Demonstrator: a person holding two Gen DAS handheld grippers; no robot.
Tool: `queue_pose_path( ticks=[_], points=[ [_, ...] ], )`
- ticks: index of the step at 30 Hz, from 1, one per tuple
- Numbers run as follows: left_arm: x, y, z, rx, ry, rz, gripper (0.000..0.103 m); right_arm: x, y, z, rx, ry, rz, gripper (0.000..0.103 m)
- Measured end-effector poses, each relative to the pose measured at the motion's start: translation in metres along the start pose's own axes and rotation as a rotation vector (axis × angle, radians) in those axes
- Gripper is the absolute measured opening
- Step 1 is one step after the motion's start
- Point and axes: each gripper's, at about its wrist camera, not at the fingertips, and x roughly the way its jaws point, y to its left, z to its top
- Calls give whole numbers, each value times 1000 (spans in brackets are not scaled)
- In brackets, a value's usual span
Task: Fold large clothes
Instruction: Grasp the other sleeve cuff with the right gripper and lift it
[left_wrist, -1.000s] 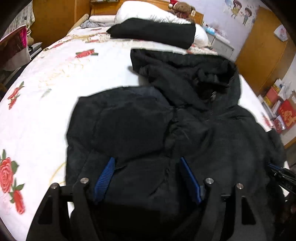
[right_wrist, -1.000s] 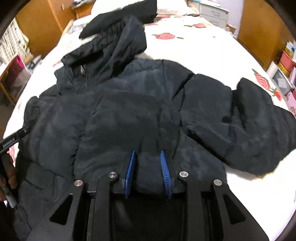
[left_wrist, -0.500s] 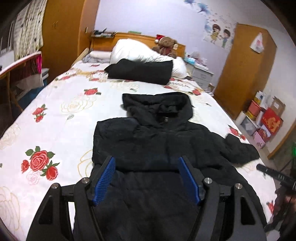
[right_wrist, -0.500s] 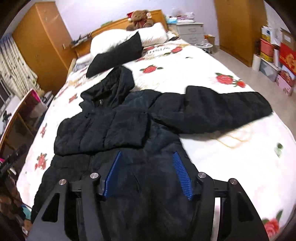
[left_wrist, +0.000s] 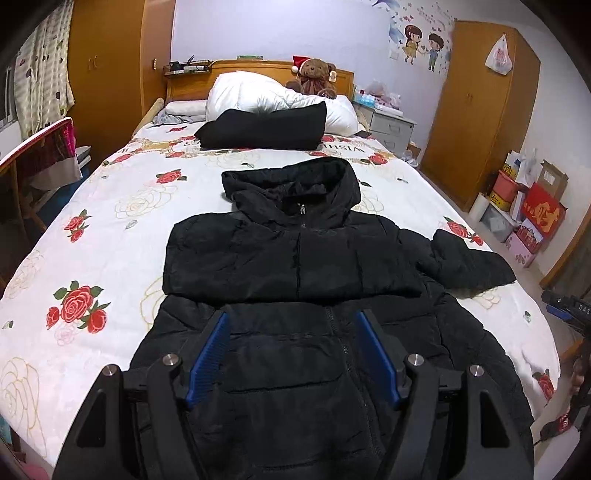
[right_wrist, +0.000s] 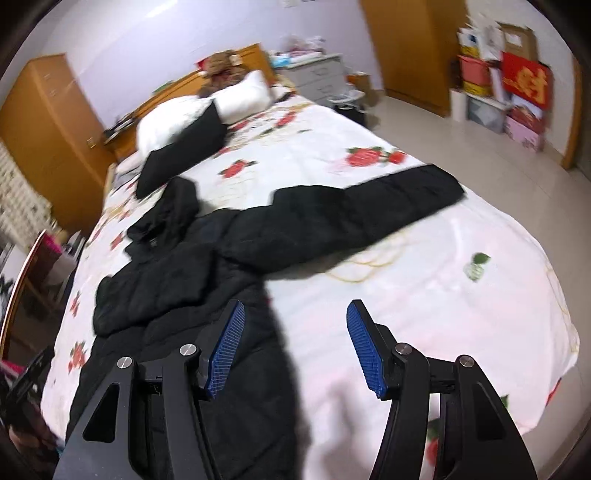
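Note:
A black hooded puffer jacket (left_wrist: 295, 266) lies face up on the rose-print bed (left_wrist: 110, 229), hood toward the headboard. Its left sleeve is folded across the chest. Its right sleeve (right_wrist: 354, 218) lies stretched out sideways on the sheet. My left gripper (left_wrist: 293, 332) is open and empty, held above the jacket's lower front. My right gripper (right_wrist: 293, 325) is open and empty, above the jacket's right edge (right_wrist: 273, 332) and the bare sheet beside it. The jacket also shows in the right wrist view (right_wrist: 177, 280).
A folded black garment (left_wrist: 262, 127) lies against white pillows (left_wrist: 258, 98) and a teddy bear (left_wrist: 314, 75) at the headboard. A nightstand (left_wrist: 391, 127), wardrobe (left_wrist: 480, 110) and stacked boxes (left_wrist: 532, 214) stand to the right. A chair (left_wrist: 37, 158) stands at the left.
Both grippers let go of the jacket, opened wide and pulled back and up from it. The right gripper swung toward the outstretched sleeve side.

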Motion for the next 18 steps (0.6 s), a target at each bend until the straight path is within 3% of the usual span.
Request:
queue_pose_path(
  ticks=[11, 18],
  points=[
    [58, -30, 20, 32, 15, 2, 72, 55, -88, 33, 185, 35, -36, 61],
    [105, -37, 33, 19, 20, 7, 72, 111, -156, 57, 326, 47, -58, 62]
  ],
)
